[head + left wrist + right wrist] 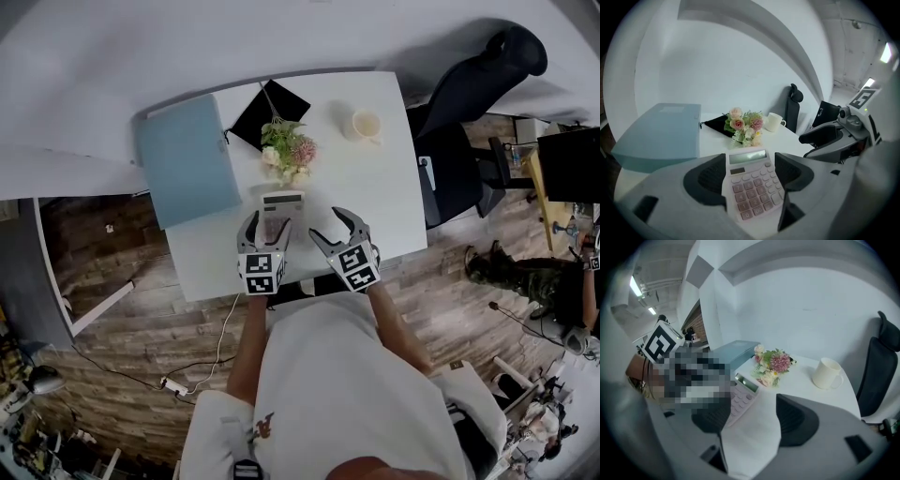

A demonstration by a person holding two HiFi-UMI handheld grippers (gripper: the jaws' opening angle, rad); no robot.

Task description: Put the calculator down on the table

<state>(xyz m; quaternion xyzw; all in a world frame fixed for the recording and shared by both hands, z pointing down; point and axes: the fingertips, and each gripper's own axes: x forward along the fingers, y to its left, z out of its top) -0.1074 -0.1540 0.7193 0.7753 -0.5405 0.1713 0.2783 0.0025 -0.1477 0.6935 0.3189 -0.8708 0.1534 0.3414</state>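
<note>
A pale pink calculator [282, 208] with a grey display sits between the jaws of my left gripper [268, 225], above the near part of the white table [384, 206]. In the left gripper view the calculator [752, 187] is tilted and its two long edges meet the dark pads [705, 178], so that gripper [751, 161] is shut on it. My right gripper [336, 228] hovers just to its right, open, with only bare tabletop showing between its fingers [752, 413]. The calculator's corner [740, 399] shows at that view's left.
A light blue box [186, 159] lies at the table's left. Behind the calculator stand a small flower bunch [289, 150], a black pouch [272, 108] and a white mug [366, 125]. A black office chair [469, 94] stands by the table's right edge.
</note>
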